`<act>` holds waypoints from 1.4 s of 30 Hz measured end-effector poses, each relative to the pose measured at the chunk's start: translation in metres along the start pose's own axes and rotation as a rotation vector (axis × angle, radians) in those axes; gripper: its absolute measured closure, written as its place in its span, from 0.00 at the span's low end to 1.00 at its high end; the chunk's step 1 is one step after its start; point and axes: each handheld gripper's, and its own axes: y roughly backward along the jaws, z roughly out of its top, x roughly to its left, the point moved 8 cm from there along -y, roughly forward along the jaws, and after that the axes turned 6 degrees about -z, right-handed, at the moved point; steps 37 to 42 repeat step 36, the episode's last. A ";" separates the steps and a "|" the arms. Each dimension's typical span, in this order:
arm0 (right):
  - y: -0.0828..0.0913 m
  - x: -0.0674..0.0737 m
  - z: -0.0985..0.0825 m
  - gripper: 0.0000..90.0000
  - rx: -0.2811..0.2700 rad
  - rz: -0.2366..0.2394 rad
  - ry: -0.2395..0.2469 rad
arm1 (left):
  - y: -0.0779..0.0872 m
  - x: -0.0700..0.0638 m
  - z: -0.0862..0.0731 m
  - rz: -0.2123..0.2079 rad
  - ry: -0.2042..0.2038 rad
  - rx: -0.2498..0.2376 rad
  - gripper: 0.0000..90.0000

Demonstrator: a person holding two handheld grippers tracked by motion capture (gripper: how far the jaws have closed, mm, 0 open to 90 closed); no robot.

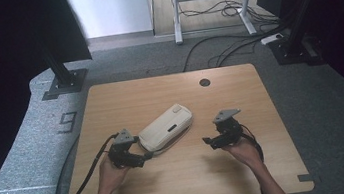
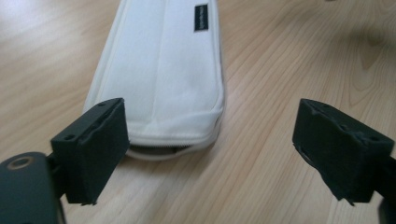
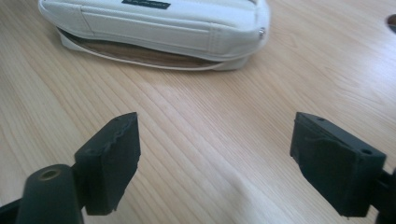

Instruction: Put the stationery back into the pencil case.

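Observation:
A cream fabric pouch (image 1: 166, 126) with a small dark label lies slantwise on the wooden table (image 1: 181, 181), its lid partly unzipped. My left gripper (image 1: 143, 159) hovers at the pouch's near-left end, jaws wide apart with nothing between them. In the left gripper view the pouch (image 2: 161, 70) stretches away just past the fingers (image 2: 93, 149). My right gripper (image 1: 208, 143) sits to the right of the pouch, apart from it, jaws spread and empty. The right gripper view shows the pouch (image 3: 159, 28) side-on beyond the fingers (image 3: 112, 158), with a gap under its lid.
A round cable hole (image 1: 204, 82) sits near the table's far edge. Black cables trail from both grippers toward the front edge. Beyond the table are grey carpet, black stand bases (image 1: 65, 83) and a metal frame with loose wires (image 1: 214, 10).

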 end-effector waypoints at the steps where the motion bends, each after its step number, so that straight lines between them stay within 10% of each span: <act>1: 0.003 -0.001 -0.002 0.16 -0.002 -0.004 -0.003 | 0.002 0.001 -0.002 0.001 0.001 -0.007 0.09; 13: 0.028 -0.020 -0.047 0.11 0.009 -0.057 -0.052 | 0.006 0.016 -0.032 0.039 0.030 0.028 0.00; 28: 0.019 -0.039 -0.114 0.00 0.061 -0.144 -0.167 | -0.020 0.022 -0.071 0.086 0.012 0.133 0.00; 42: 0.021 -0.042 -0.117 0.00 0.060 -0.148 -0.176 | -0.020 0.022 -0.071 0.088 0.013 0.134 0.00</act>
